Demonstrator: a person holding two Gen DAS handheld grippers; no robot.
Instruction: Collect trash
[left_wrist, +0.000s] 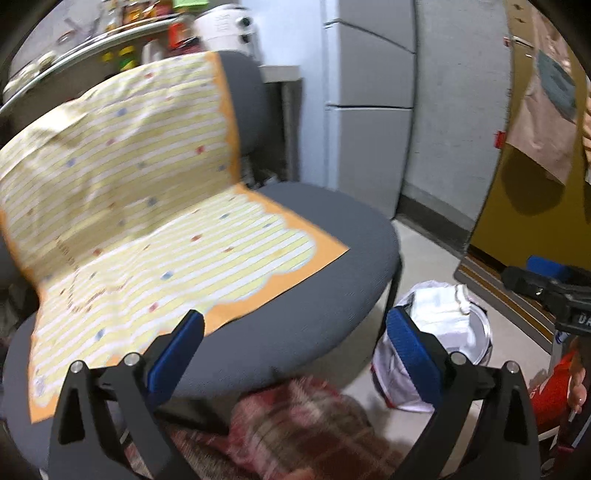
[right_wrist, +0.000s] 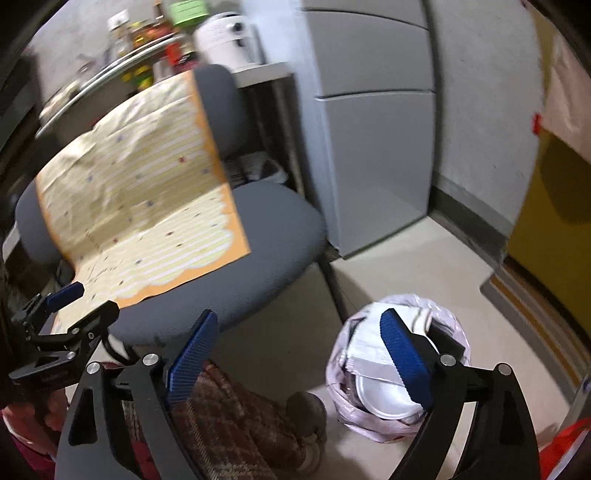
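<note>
A large yellow striped paper sheet with an orange border (left_wrist: 147, 206) lies draped over the seat and back of a grey chair (left_wrist: 303, 258); it also shows in the right wrist view (right_wrist: 147, 206). A white plastic trash bag (right_wrist: 391, 369) holding white plates and paper stands on the floor right of the chair, also in the left wrist view (left_wrist: 443, 332). My left gripper (left_wrist: 295, 350) is open and empty above the chair's front edge. My right gripper (right_wrist: 299, 358) is open and empty, between chair and bag. The left gripper also shows at the left of the right wrist view (right_wrist: 77, 306).
A grey cabinet (right_wrist: 373, 147) stands behind the chair. A shelf with bottles and a white appliance (right_wrist: 225, 37) is at the back. A yellow door (right_wrist: 554, 229) and striped mat (right_wrist: 535, 314) are at right. The person's plaid-clad leg (right_wrist: 236, 417) is below the grippers.
</note>
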